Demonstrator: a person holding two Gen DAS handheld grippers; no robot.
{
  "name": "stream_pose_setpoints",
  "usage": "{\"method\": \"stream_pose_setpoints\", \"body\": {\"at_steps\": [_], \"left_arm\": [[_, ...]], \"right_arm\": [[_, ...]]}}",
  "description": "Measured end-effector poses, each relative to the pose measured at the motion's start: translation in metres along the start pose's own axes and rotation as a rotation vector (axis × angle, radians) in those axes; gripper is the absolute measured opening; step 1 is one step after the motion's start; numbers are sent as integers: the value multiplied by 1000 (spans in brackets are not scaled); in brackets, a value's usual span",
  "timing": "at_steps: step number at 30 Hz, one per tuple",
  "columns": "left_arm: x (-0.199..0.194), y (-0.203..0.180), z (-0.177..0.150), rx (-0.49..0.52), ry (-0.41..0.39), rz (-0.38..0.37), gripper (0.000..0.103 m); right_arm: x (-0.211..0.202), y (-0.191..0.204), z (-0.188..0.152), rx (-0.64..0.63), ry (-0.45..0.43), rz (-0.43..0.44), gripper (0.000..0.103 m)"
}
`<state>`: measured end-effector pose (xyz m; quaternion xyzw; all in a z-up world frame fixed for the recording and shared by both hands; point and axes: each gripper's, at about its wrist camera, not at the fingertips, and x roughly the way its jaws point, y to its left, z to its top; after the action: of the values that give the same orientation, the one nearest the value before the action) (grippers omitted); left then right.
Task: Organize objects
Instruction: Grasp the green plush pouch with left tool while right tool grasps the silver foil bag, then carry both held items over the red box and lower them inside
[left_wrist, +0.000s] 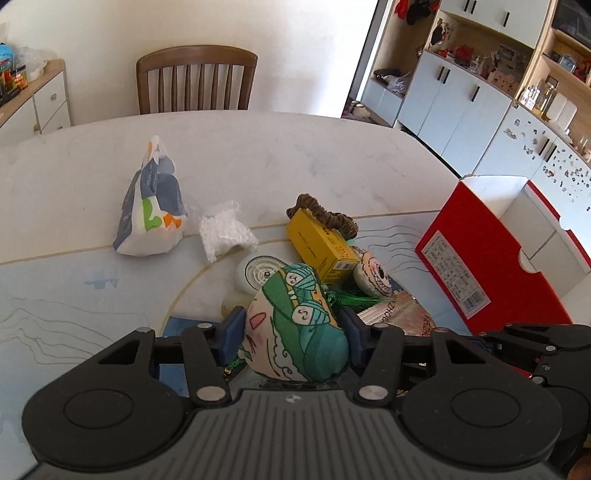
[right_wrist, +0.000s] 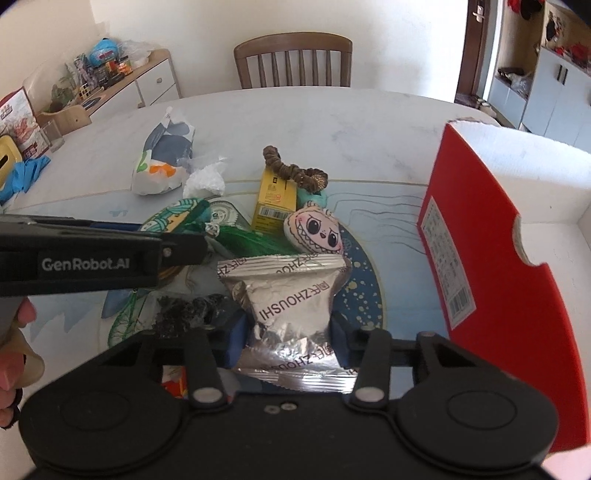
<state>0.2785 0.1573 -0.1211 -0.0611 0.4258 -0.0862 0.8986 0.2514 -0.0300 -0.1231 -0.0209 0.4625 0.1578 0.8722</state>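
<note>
Green embroidered sachet (left_wrist: 295, 325) sits clamped between the blue pads of the left gripper (left_wrist: 293, 336), raised above the pile. Right gripper (right_wrist: 288, 332) is closed on a silver foil packet (right_wrist: 288, 295). Ahead of both grippers: yellow box (left_wrist: 321, 247), brown scrunchie (left_wrist: 325, 214), cartoon-face sachet (right_wrist: 317, 230). Red box (right_wrist: 480, 258), open, stands to the right of both. Patterned bag (left_wrist: 151, 210) lies ahead-left on the table (left_wrist: 258, 147).

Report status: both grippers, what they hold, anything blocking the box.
Left gripper shut on green pouch. Right gripper shut on foil packet. Red box open at right; nothing seen blocking it.
</note>
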Motion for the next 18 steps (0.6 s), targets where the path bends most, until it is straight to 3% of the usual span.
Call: {"method": "stream_pose_setpoints", "body": {"at_steps": [10, 18], "left_arm": [[-37, -11, 12, 46, -31, -15, 54], [-68, -42, 30, 118, -42, -50, 54]], "right_arm": [[-45, -4, 10, 19, -8, 2, 45], [-90, -13, 23, 20, -45, 7, 45]]}}
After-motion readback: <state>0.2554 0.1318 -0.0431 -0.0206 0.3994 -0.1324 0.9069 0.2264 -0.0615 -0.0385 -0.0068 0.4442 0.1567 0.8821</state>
